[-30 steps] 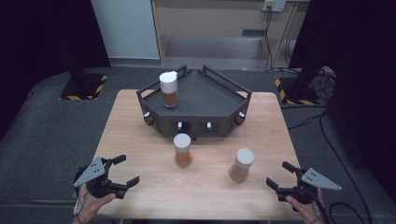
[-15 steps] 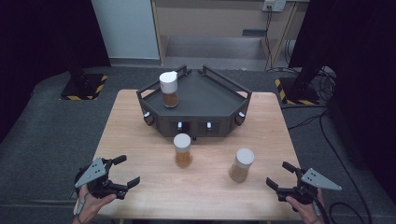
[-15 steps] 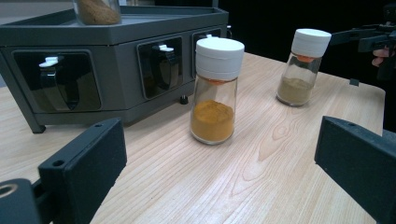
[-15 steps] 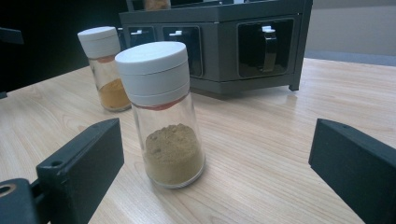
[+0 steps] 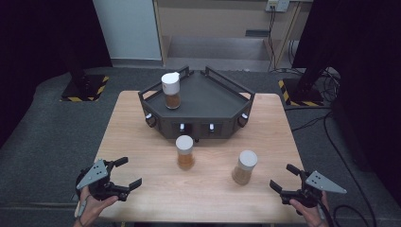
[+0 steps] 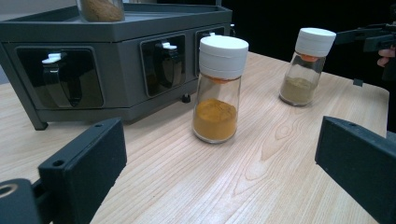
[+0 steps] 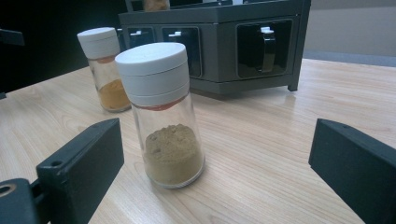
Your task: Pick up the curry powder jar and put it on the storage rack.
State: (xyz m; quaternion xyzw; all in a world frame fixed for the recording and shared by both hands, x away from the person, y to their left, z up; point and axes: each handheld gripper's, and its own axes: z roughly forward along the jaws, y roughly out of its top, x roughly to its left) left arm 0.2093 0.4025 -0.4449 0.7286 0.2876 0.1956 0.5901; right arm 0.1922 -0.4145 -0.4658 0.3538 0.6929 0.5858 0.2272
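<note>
Two spice jars stood upright before the grey rack [image 5: 198, 124].
Orange-powder jar [image 6: 219, 88] mid-table, tan-powder jar [image 7: 161, 114] to its right, both white-capped; left gripper [image 5: 124, 173] and right gripper [image 5: 283, 178] gaped wide, empty.

Left gripper [image 5: 126, 173] and right gripper [image 5: 283, 178]: black frames, blocky black jaws with a screw hole, grey three-cornered top plates, bare hands.
</note>
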